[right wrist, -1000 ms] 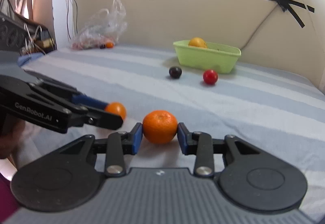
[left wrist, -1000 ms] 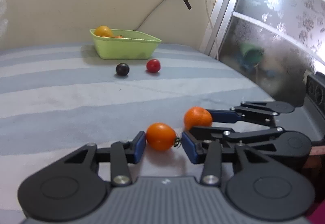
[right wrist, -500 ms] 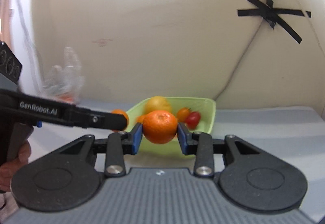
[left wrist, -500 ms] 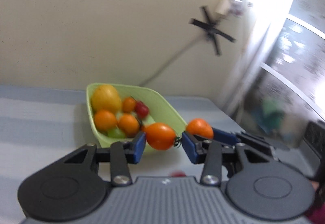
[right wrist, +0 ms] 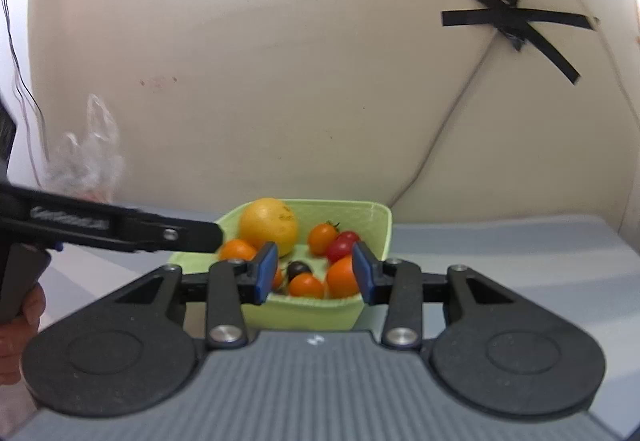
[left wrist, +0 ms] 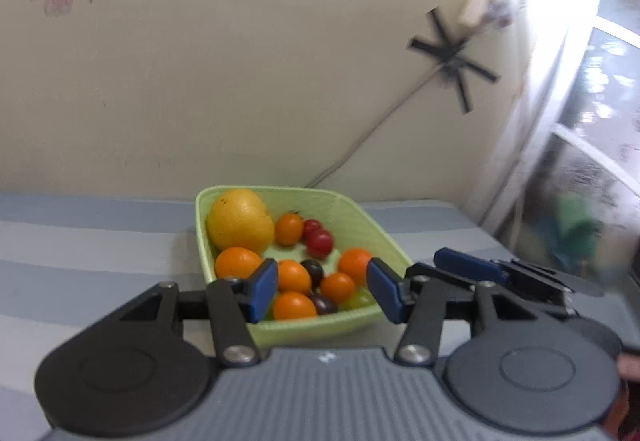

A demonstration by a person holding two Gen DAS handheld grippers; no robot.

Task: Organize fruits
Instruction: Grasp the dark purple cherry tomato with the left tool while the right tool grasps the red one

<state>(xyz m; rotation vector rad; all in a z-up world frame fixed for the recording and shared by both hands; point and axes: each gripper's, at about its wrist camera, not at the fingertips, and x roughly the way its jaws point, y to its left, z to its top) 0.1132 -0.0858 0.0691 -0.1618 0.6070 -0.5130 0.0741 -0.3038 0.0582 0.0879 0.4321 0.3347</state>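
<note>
Two handheld tools hover over a light-green basket (left wrist: 362,219) of fruit set on a blue-and-grey striped bed (left wrist: 92,241) against a cream wall. In the left wrist view, the left tool (left wrist: 322,287) stands spread wide at lower center of the frame, its blue pads empty, framing the near half of the basket. The right tool (left wrist: 472,265) enters from the right edge of that frame, just beside the basket's near right corner, its blue pads also apart.

In the right wrist view, the right tool (right wrist: 314,273) is likewise wide and holds nothing, with the basket (right wrist: 380,217) directly beyond its pads at center frame. The left tool's black arm (right wrist: 120,229) reaches in from the left edge, its tip over the basket's left rim.

Inside the basket, a large yellow citrus (left wrist: 240,219) fills the far left corner. Orange tomatoes (left wrist: 294,305), a mandarin (left wrist: 354,265), red cherry tomatoes (left wrist: 320,243) and dark plum-colored ones (left wrist: 312,269) crowd the middle and near side. A crumpled plastic bag (right wrist: 86,165) lies at the left of the right wrist view, and crossed strips of black tape (right wrist: 516,25) mark the wall at upper right.
</note>
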